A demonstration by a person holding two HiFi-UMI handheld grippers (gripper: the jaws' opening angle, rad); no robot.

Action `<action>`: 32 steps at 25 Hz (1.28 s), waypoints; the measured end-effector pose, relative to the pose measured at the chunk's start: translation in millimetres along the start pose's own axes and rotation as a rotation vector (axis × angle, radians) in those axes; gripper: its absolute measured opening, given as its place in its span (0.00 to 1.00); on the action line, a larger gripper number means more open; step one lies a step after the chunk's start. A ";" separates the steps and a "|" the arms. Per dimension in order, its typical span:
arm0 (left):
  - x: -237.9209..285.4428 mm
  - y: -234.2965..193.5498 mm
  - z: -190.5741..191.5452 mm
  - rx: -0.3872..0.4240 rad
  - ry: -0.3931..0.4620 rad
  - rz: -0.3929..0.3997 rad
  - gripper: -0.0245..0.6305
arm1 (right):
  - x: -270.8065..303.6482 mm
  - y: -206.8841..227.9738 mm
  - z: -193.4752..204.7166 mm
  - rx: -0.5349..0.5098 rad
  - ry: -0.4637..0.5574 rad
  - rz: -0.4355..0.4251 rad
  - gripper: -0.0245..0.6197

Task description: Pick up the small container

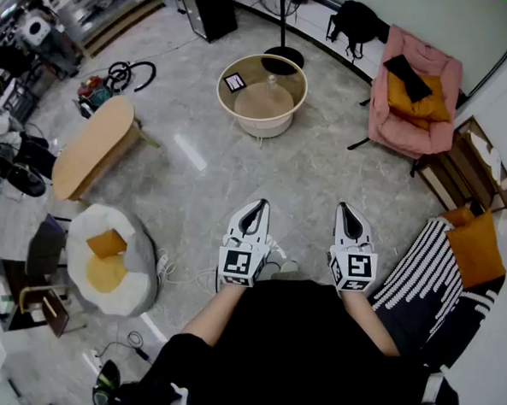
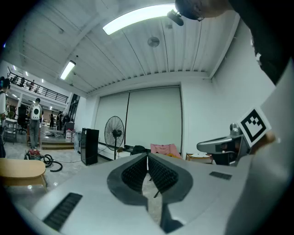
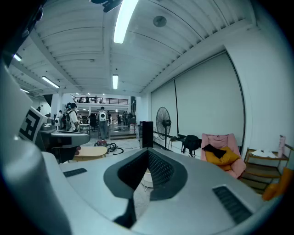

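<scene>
A pink armchair (image 1: 403, 129) holding an orange cushion (image 1: 422, 101) sits at the upper right, and a round worktop (image 1: 220, 93) at the upper centre. An oval wooden bench (image 1: 92, 145) lies at the left, with an egg-shaped beanbag (image 1: 133, 276) below it on the grey floor (image 1: 306, 175).

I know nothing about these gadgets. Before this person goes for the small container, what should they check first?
1. Left hand-held gripper empty: ok, nothing between its jaws.
2. Right hand-held gripper empty: ok, nothing between its jaws.
3. Jaws open, ready to grasp: not ok, both pairs are shut.
4. Container found: cannot tell. A small clear item stands on the round table, too small to identify.
5. Table within reach: not ok. It stands well ahead across the floor, and both grippers are held close to the body.
</scene>
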State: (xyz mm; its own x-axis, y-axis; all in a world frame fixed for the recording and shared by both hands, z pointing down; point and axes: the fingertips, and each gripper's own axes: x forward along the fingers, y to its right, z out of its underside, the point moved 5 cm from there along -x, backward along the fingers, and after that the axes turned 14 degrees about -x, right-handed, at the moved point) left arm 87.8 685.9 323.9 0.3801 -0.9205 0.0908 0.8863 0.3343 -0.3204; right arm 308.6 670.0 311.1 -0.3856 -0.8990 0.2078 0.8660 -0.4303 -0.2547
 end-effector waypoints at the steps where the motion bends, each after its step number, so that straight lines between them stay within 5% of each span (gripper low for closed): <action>1: 2.4 2.1 -0.3 0.002 0.002 0.001 0.07 | -0.1 2.5 0.4 0.000 0.002 -0.002 0.07; 10: 11.0 12.3 -3.7 0.016 0.032 -0.001 0.07 | -3.8 17.4 1.0 0.004 0.075 -0.029 0.07; 19: 21.7 7.4 2.1 0.007 0.012 -0.034 0.07 | 6.3 15.9 12.9 -0.011 0.042 -0.055 0.07; 32: 170.2 -26.7 -7.5 -0.017 -0.019 0.122 0.07 | 107.4 83.9 19.7 -0.012 -0.022 0.068 0.07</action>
State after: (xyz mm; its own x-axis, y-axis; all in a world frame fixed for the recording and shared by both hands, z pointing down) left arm 126.8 518.7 340.9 0.4903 -0.8689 0.0682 0.8284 0.4403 -0.3463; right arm 346.1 539.0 330.7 -0.3186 -0.9242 0.2108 0.8859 -0.3694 -0.2805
